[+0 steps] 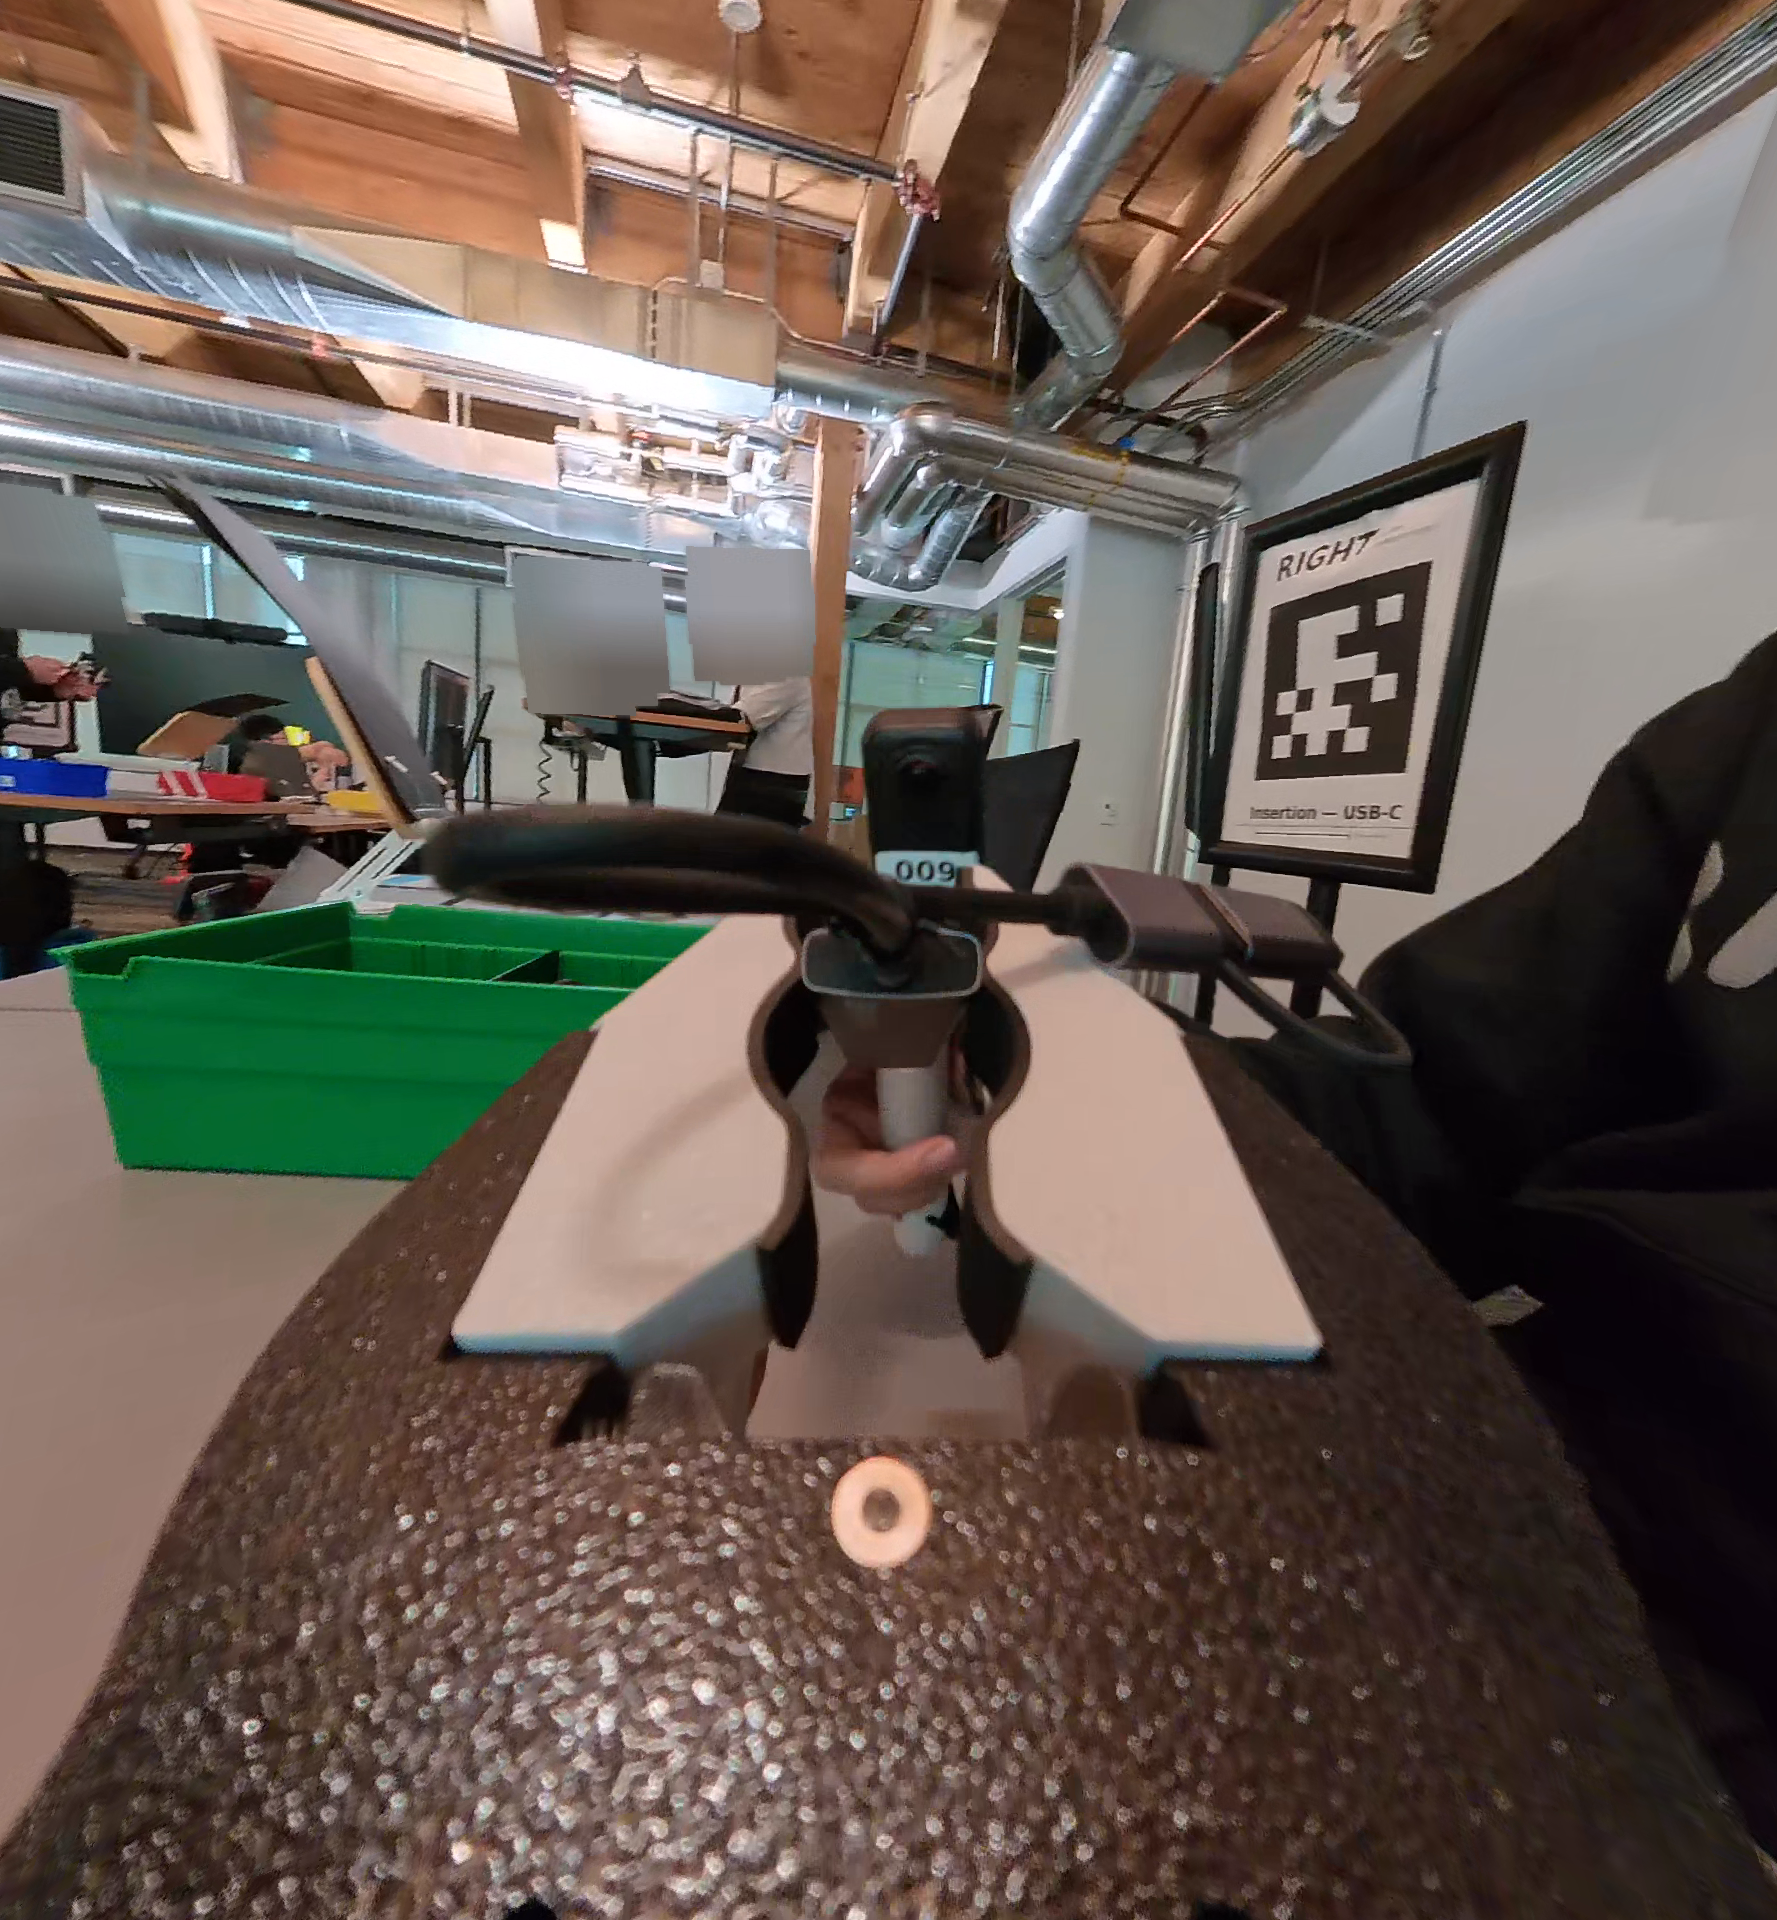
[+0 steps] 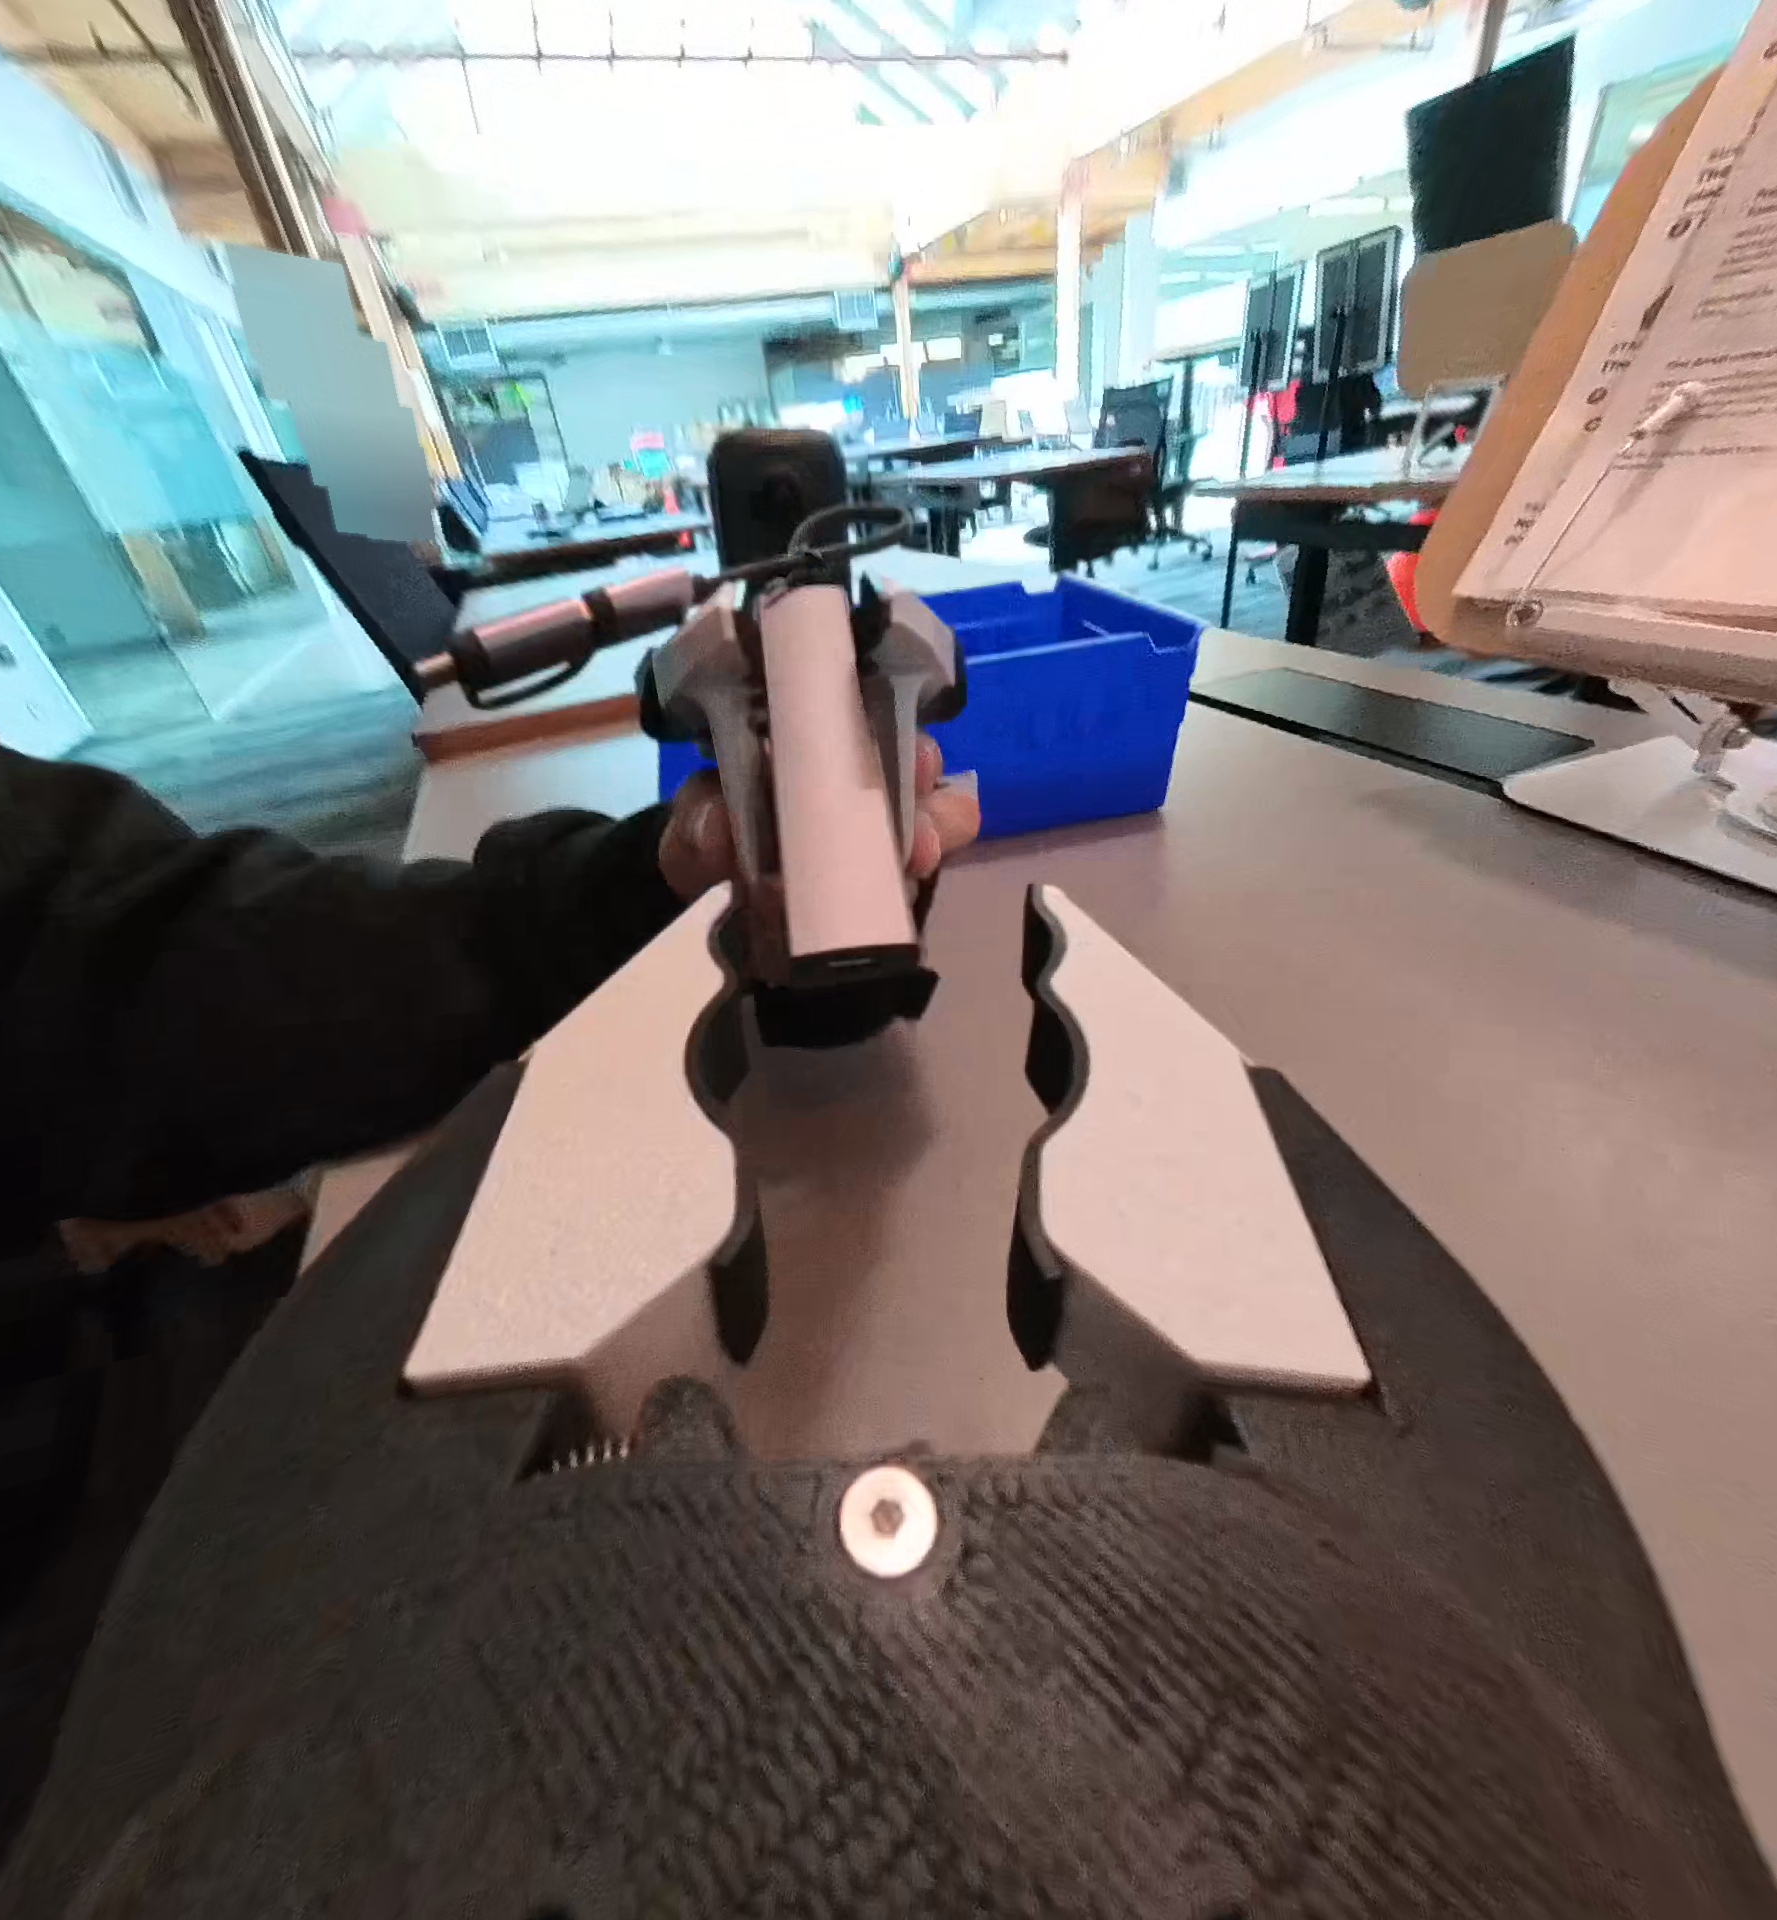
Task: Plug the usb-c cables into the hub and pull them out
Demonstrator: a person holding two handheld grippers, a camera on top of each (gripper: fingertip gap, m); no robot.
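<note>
Item under inspection: the hub (image 2: 827,769), a slim silver bar. It is clamped between the jaws of the left gripper (image 1: 889,971), lying along the fingers. The jaws are nearly closed, pressing both long sides. One short end projects past the jaw tips and shows an unoccupied port (image 2: 842,962).

At the hub's opposite end, seen between the left jaw tips, a black cable (image 1: 635,842) emerges and arcs to the left of the jaws. A second lead runs right of the jaws to a dark adapter block (image 1: 1185,920). It cannot be told whether either is a plugged-in cable or the hub's own lead.

The right gripper (image 2: 884,914) has its jaws wide apart and holds nothing. The hub's free end sits just beyond its tips, nearer its left finger than its right.

Assessment: the insertion is not in hand yet, as the right gripper carries no plug.

Recommendations:
- Grip the plug by its moulded body, not the cord.
- Bring it square to the port, along the hub's long axis.
- Keep the left clamp steady so the hub cannot slide back under the push.

Surroundings: a grey table (image 2: 1279,935) lies below both jaws. A blue bin (image 2: 1071,707) stands beyond the right jaws.
</note>
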